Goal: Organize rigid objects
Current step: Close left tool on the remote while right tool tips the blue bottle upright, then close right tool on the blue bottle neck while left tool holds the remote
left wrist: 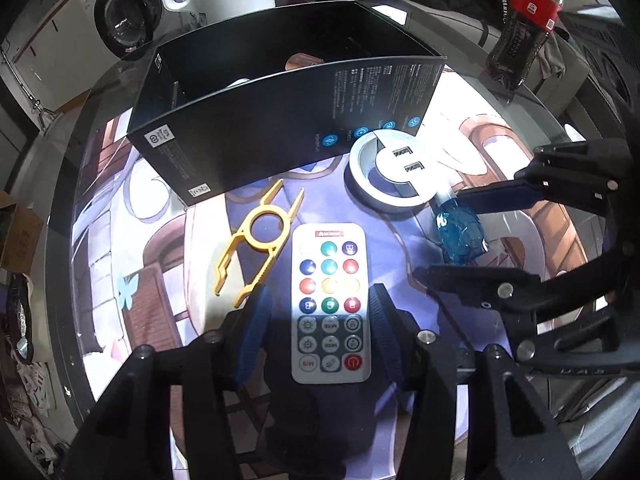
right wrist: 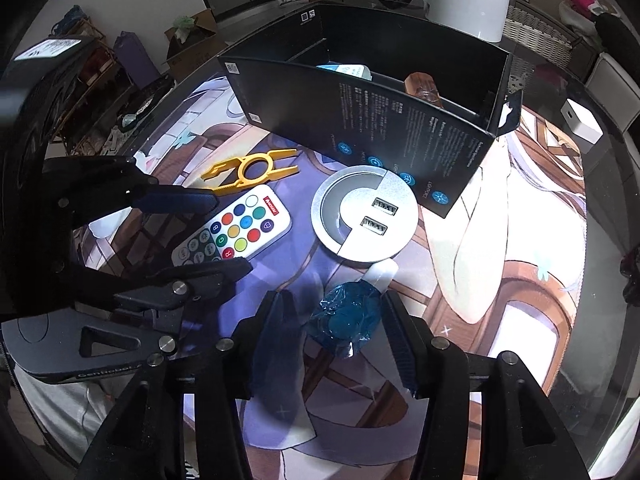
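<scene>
— Two views are showing the same printed mat (left wrist: 188, 240), but what is each one giving that the other isn't?

— From the left wrist, a dark cola bottle (left wrist: 524, 28) is standing past the black box (left wrist: 280, 120); the right wrist is missing it, yet it is looking into the box, where a brown item (right wrist: 422, 88) and a pale one (right wrist: 348, 70) are poking above the near wall.

— What is staying hard to read?

— Most of those two items is hiding behind the wall, so I cannot tell what they are. The box's small print is blurring too.

— And the grippers?

— The left gripper (left wrist: 320, 312) is sitting with jaws apart on either side of the white remote (left wrist: 330, 304); a gap is showing on each side. The right gripper (right wrist: 336, 320) is standing apart around the blue wrapped piece (right wrist: 346, 320), and whether its right finger (right wrist: 400, 340) is pressing the wrapper I cannot tell.

— How are the other things lying?

— The yellow plastic tool (left wrist: 260, 240) is lying flat just left of the remote, and the round silver USB hub (right wrist: 364, 220) is touching the box's front wall, with the blue piece just beside its edge.
</scene>
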A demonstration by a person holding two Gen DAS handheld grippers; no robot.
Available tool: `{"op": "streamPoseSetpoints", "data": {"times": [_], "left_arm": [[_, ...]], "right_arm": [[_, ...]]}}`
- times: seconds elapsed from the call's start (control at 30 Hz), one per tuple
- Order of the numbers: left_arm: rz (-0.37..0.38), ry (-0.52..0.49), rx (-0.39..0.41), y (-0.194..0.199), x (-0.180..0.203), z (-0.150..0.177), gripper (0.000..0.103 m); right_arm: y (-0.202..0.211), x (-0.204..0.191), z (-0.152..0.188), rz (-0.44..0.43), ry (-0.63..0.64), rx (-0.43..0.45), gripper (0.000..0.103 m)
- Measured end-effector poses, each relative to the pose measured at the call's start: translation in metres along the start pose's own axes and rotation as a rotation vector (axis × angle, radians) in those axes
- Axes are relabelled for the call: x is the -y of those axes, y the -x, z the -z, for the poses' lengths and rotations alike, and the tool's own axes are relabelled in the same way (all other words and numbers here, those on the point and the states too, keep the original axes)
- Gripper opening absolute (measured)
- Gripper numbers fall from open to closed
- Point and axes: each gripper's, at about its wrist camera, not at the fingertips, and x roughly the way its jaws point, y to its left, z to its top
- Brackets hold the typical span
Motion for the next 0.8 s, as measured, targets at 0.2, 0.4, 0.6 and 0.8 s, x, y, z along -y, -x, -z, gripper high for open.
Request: {"op": "streamPoseSetpoints", "data": {"times": [0.2, 0.4, 0.6, 0.8], "left_arm": [[0.002, -0.005, -0.001, -0.001, 0.002, 0.0, 0.052], [0.002, -0.002, -0.004, -0.001, 0.001, 0.0, 0.052], [-0.002, 0.001, -0.001, -0.001, 0.003, -0.002, 0.051], [-0.001, 0.001, 0.0, -0.001, 0.003, -0.001, 0.052]], "right_arm": [[0.005, 0.008, 0.012, 0.003, -0.014, -0.011, 0.053], [0.004, 0.027, 0.009, 0.055, -0.063, -0.009, 0.053], [0.001, 0.02, -0.002, 0.024, -0.101, 0.033, 0.053], [0.003, 0.02, 0.004, 0.067, -0.026, -0.012, 0.031]]}}
